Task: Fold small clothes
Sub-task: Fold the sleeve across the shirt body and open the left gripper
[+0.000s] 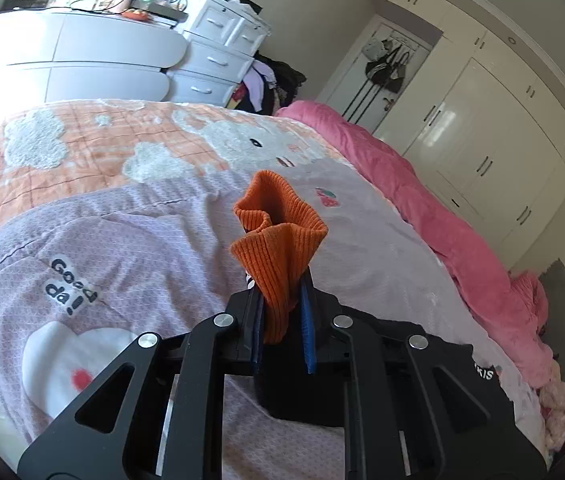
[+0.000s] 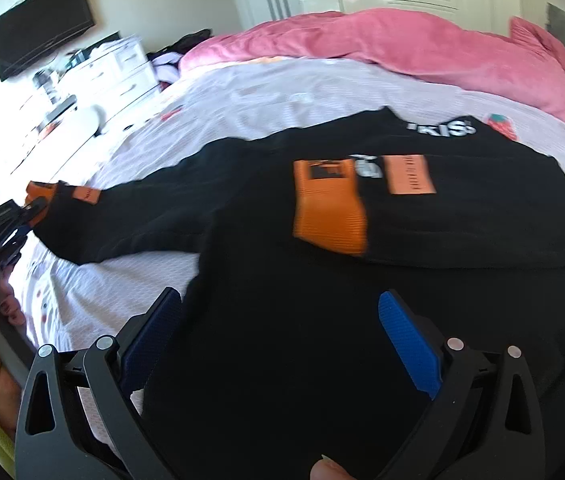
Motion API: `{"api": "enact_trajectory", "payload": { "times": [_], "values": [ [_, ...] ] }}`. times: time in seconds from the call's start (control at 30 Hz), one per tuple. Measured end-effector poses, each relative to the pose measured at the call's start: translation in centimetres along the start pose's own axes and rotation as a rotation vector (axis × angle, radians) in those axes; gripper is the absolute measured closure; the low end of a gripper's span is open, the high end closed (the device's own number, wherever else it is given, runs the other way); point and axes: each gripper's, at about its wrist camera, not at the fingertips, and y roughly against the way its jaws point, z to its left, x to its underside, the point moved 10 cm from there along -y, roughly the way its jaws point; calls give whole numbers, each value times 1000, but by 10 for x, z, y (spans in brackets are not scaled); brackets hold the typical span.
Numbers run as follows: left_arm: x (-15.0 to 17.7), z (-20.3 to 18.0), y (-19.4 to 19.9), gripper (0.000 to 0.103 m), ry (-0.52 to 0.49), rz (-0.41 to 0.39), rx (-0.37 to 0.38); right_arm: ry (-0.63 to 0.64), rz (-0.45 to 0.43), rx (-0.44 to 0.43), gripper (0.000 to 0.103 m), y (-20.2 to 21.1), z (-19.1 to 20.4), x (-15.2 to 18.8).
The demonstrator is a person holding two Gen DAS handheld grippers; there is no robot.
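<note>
A small black sweatshirt [image 2: 462,220] with orange patches and white lettering lies spread on the bed. Its left sleeve [image 2: 154,216] stretches out to the left and ends in an orange ribbed cuff [image 1: 278,232]. My left gripper [image 1: 282,300] is shut on that cuff and holds it above the bed; it also shows at the left edge of the right wrist view [image 2: 32,210]. My right gripper [image 2: 280,312] is open and empty, low over the sweatshirt's near body, its blue pads [image 2: 410,344] spread wide.
The bed has a lilac and peach cartoon quilt [image 1: 122,240] and a bunched pink duvet [image 2: 402,40] along the far side. White drawers [image 1: 218,64] and a cluttered dresser stand beyond the bed, wardrobes [image 1: 502,140] behind. A wall television [image 2: 42,44] hangs at left.
</note>
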Motion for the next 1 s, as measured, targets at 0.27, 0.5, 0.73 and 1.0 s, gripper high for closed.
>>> {"api": "enact_trajectory", "payload": {
  "times": [0.27,0.5,0.73,1.0],
  "values": [
    [19,-91,7,95,-93,45,135,-113,-44,38,4,24,-50,-6],
    [55,-178,-6,95,-208,117,242,-189,-85,77,4,50,-96,-9],
    [100,-222,-16,95,-326,208,347,-265,-98,147,4,61,-138,-4],
    [151,-232,-24,95,-419,355,394,-321,-91,190,4,61,-160,2]
  ]
}}
